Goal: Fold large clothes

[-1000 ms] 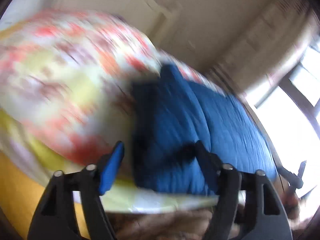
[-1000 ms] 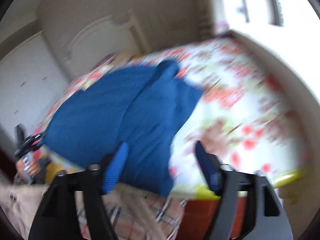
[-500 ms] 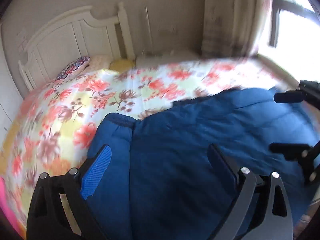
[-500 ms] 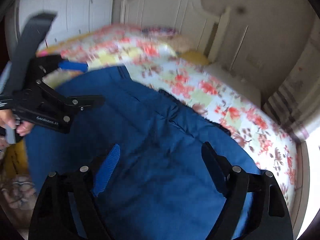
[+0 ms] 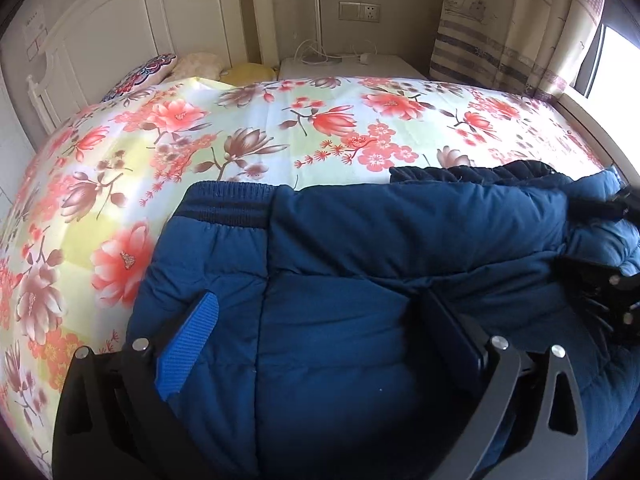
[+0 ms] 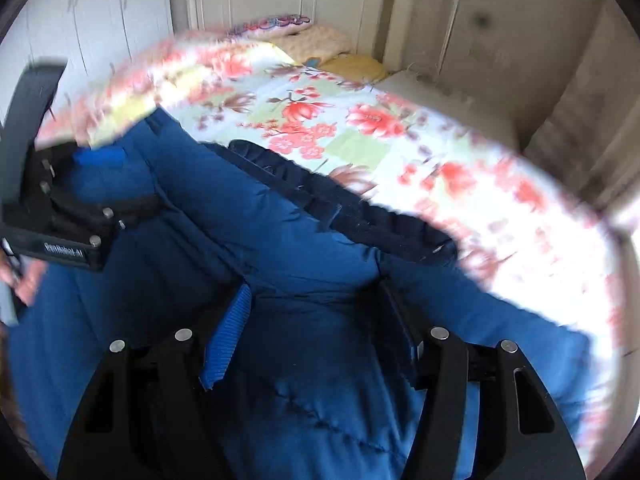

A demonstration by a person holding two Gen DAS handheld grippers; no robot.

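Note:
A blue padded jacket [image 5: 360,260] lies on the floral bed sheet [image 5: 280,128], its ribbed hem [image 5: 228,204] at the left. My left gripper [image 5: 320,316] hovers just over it. Its jaws are opening wide, with quilted fabric below and between them but not pinched. In the right wrist view my right gripper [image 6: 316,304] is over the jacket [image 6: 280,240] near its dark collar trim [image 6: 360,216]. Its jaws are closing with a raised fold between them, and the pads are not pressing on it. The left gripper [image 6: 100,180] shows at the left, a hand [image 6: 24,280] behind it.
A white headboard [image 5: 120,20] and pillows [image 5: 148,72] stand at the far end of the bed. A white nightstand [image 5: 348,66] with cables sits beside it. The curtain [image 5: 512,20] and window are at the right. Bare sheet [image 6: 340,120] lies beyond the jacket.
Both views swung from blurred sideways looks to facing the headboard. Both grippers came in over the jacket. The left jaws widened and the right jaws narrowed.

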